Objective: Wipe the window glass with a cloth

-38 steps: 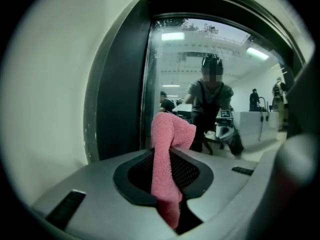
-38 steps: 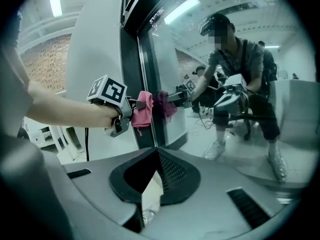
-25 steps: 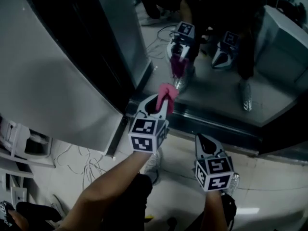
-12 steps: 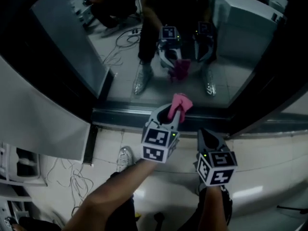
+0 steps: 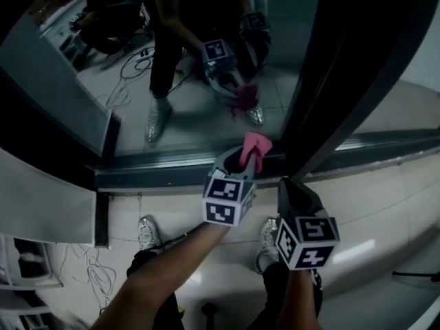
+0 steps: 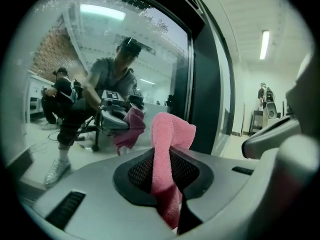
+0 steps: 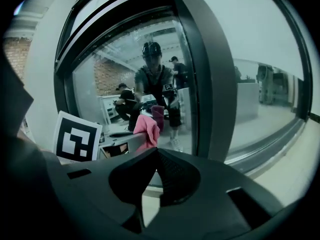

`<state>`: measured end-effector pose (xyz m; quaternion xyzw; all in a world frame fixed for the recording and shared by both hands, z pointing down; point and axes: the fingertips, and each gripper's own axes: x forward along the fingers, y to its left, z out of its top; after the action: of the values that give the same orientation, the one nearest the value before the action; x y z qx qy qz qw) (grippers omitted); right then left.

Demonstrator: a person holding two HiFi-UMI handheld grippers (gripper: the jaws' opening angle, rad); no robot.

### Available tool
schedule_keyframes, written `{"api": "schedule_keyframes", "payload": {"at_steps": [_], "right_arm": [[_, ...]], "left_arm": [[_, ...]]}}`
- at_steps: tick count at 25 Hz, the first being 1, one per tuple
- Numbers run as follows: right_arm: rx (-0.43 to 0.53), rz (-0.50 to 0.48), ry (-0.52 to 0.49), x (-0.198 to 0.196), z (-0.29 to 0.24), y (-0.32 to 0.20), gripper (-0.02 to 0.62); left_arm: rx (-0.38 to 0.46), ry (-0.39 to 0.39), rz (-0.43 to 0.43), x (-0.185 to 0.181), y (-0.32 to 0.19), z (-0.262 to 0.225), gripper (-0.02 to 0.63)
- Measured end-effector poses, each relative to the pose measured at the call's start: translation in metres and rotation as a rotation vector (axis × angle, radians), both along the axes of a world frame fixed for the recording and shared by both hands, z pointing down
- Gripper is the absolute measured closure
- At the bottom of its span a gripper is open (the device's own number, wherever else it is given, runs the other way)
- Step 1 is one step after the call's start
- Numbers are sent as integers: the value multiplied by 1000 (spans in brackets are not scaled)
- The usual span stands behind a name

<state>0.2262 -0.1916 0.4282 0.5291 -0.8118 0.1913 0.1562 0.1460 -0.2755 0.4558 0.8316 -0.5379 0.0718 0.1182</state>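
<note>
Left gripper (image 5: 242,158): pinching the pink cloth (image 5: 256,144), tuft poking forward, ready for pressing on the glass
Pink cloth: hovering just off the window glass (image 5: 185,108), low by its sill (image 5: 172,162); contact looking not yet made
Right gripper (image 5: 289,188): pressed together, empty, hanging below the window glass, leaving the wiping path free

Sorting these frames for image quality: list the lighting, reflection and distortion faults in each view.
Head view: dim and underexposed, and the window glass mirrors the person and the pink cloth. Left gripper view: strong fisheye bending and black corners, though the cloth in the left gripper is sharp. Right gripper view: the window frame curves the same way, and the right gripper is a dark silhouette.
</note>
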Motion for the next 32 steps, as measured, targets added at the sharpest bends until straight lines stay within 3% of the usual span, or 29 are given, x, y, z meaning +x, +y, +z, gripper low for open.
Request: {"api": "schedule_keyframes", "payload": {"at_steps": [7, 14, 25, 32], "right_arm": [[-25, 50, -18, 48, 6, -7, 589], [-51, 60, -18, 68, 11, -6, 589], [-61, 76, -53, 80, 11, -10, 589], [-60, 27, -69, 61, 7, -11, 589]], "left_arm": [[-19, -21, 45, 70, -31, 22, 545], [-32, -12, 31, 102, -58, 40, 545], [-51, 12, -5, 112, -79, 57, 545], [-36, -26, -29, 90, -72, 56, 545]]}}
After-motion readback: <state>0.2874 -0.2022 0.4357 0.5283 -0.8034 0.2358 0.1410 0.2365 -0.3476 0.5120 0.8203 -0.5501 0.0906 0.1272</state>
